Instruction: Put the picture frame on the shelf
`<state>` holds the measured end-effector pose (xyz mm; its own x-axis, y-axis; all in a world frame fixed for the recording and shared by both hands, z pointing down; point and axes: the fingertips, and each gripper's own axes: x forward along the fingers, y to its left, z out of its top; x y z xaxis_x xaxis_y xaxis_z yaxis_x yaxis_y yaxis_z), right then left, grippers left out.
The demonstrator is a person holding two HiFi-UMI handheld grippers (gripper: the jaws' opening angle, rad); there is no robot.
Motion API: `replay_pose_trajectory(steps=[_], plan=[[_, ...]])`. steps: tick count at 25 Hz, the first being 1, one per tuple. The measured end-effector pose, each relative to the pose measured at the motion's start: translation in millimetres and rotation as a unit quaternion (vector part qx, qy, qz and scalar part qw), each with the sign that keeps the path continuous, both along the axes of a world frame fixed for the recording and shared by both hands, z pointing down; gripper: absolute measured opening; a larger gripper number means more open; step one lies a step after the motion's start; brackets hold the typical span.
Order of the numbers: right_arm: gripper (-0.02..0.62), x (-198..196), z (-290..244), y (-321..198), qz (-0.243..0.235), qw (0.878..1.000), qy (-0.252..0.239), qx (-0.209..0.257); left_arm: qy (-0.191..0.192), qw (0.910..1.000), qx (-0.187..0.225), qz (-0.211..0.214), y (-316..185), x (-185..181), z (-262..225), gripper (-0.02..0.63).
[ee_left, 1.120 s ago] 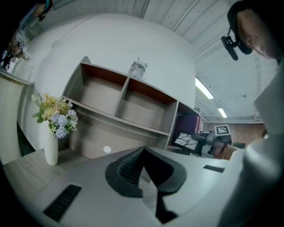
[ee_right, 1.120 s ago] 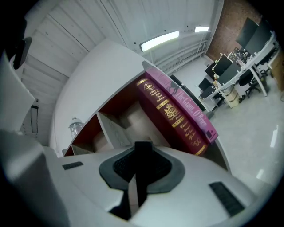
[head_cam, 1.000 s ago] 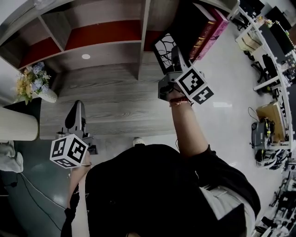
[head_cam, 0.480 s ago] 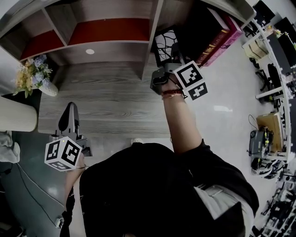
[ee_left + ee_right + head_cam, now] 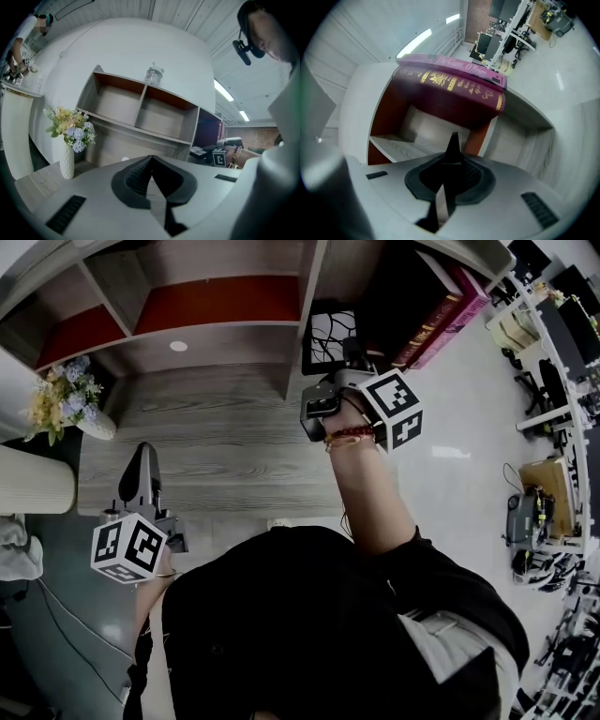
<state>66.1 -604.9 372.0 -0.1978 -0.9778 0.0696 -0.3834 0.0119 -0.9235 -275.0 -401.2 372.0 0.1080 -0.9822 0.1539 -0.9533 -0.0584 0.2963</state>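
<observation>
Right gripper (image 5: 352, 357) outstretched level, clamping picture frame (image 5: 330, 334) at shelf (image 5: 225, 341); left gripper (image 5: 142, 476) low, jaws together, empty.

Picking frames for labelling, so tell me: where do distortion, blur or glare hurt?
Head view: fisheye bows the shelf, glare patch on the floor. Left gripper view: heavy barrel warp, dark corners. Right gripper view: book softly blurred, picture frame edge-on in the jaws.
</observation>
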Motion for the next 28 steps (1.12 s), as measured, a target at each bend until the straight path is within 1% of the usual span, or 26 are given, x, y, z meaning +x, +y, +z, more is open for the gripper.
replay_pose_trajectory(steps=[3,6,8,11,13,15,17,19,21,28], plan=[[0.031,-0.8,9.6,3.2,-0.01,0.999,-0.043,-0.03,0.003,1.0,0.0,0.003,-2.8,0.5,2.1,0.012],[0.014,-3.4,19.4,6.2,-0.031,0.994,-0.087,-0.063,0.007,0.9999,0.001,0.012,-8.0,7.0,3.1,0.012],[0.015,-5.1,22.7,7.1,-0.043,0.991,-0.099,-0.076,0.009,0.9998,0.001,0.018,-11.3,11.5,3.5,0.012],[0.032,-9.2,23.8,8.9,-0.068,0.991,-0.084,-0.083,0.011,0.9996,0.001,0.025,-14.9,15.5,4.4,0.012],[0.077,-12.0,24.3,9.2,-0.088,0.989,-0.077,-0.086,0.013,0.9996,0.001,0.027,-16.8,17.4,5.1,0.012],[0.08,-13.9,25.3,7.9,-0.105,0.988,-0.067,-0.089,0.013,0.9995,0.002,0.028,-18.7,19.6,5.9,0.012],[0.109,-16.2,26.4,5.8,-0.12,0.987,-0.061,-0.093,0.013,0.9994,0.001,0.031,-20.6,22.0,6.5,0.012],[0.151,-18.5,26.6,3.8,-0.132,0.985,-0.059,-0.097,0.014,0.9993,0.0,0.034,-22.3,23.7,7.0,0.012],[0.19,-20.1,26.2,1.1,-0.14,0.984,-0.059,-0.097,0.014,0.9993,0.0,0.034,-23.3,23.8,6.7,0.012],[0.26,-21.1,24.9,-10.4,-0.146,0.982,-0.061,-0.102,0.015,0.9995,0.0,0.029,-25.1,20.6,7.5,0.012]])
